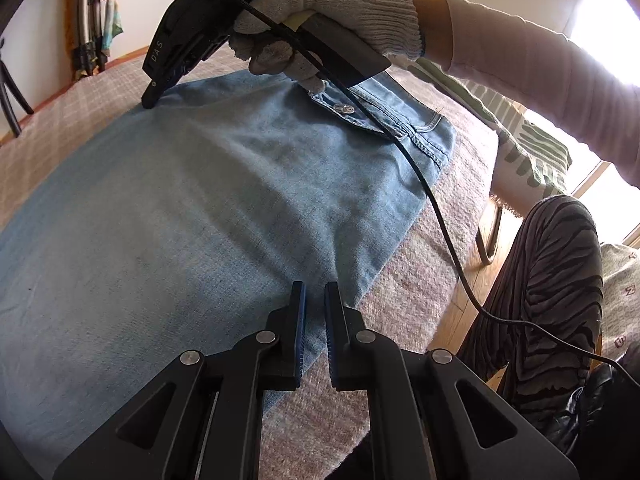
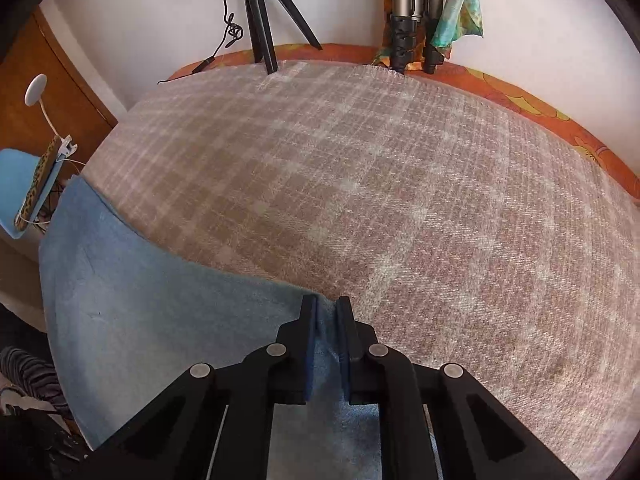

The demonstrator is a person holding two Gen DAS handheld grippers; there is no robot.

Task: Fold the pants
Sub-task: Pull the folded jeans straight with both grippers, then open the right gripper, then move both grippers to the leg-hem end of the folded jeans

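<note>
Light blue denim pants (image 1: 192,200) lie spread flat on a checked blanket (image 1: 400,288), the waistband and its metal button (image 1: 345,109) at the far right. My left gripper (image 1: 316,300) sits at the near edge of the denim with its jaws a narrow gap apart; whether cloth is pinched is unclear. My right gripper (image 1: 150,100), held by a gloved hand, touches the far edge of the pants. In the right wrist view, the right gripper (image 2: 326,312) is shut on the edge of the pants (image 2: 160,320).
A checked blanket (image 2: 360,180) covers the bed. A black tripod (image 2: 260,12) and a second tripod with a scarf (image 2: 412,20) stand at the far wall. A cable (image 1: 440,216) hangs from the right gripper. The person's striped leg (image 1: 552,280) is at right.
</note>
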